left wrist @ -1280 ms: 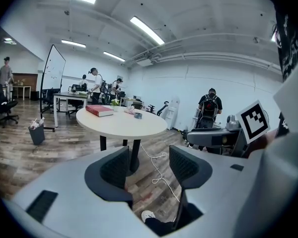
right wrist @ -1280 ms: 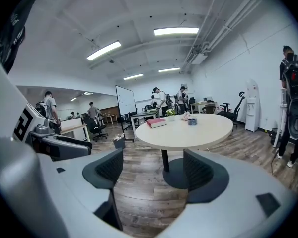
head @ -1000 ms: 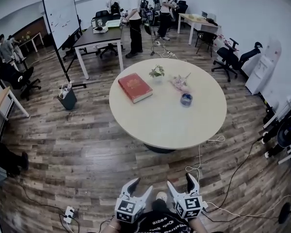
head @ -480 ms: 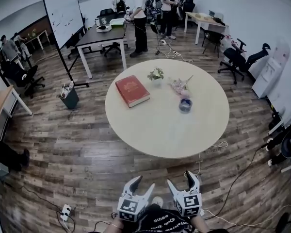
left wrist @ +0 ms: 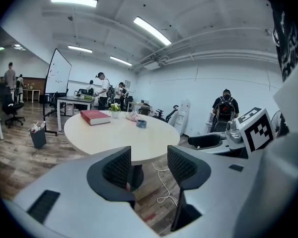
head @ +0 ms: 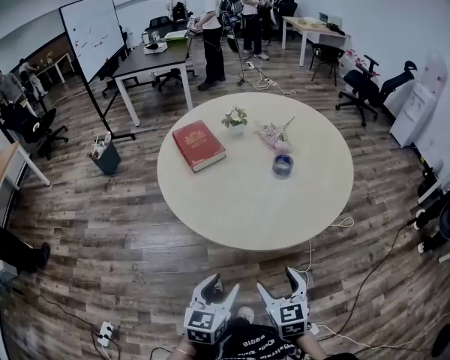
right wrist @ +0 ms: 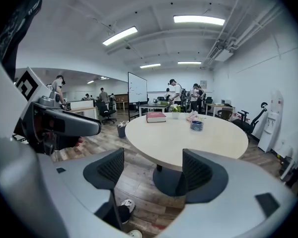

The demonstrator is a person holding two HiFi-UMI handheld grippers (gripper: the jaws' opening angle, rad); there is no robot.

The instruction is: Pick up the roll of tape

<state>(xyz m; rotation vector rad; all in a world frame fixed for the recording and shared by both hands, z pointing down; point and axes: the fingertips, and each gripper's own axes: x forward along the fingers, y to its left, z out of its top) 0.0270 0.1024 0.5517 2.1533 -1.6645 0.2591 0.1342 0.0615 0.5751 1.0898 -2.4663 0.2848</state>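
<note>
The round counter (head: 232,216) now sits lower and larger in the head view than it did a second ago, its near rim closer to the two claws at the bottom edge. This suggests the person is walking up to it rather than reaching yet. The roll of tape (head: 283,165) has shifted with the counter, down and slightly left in the frame. It lies flat on the right half of the top, just below a loose bunch of flowers (head: 274,133) and well to the right of the red book (head: 199,145). A small potted plant (head: 235,117) stands above and between them. The left claw (head: 219,289) is released: in its own view the ribbed pads (left wrist: 118,168) stand wide apart, with only floor and the counter's pedestal showing between them. The right claw (head: 279,283) is likewise spread and empty, and its view frames the counter's edge and base. Both claws hang over the wooden floor, well short of the rim, with the tape far across the top from them. For the task this is still the approach: nothing is touched, and the gap to the tape is narrowing. The right claw looks the likelier one to take the roll, since the roll sits on that side of the frame.
</note>
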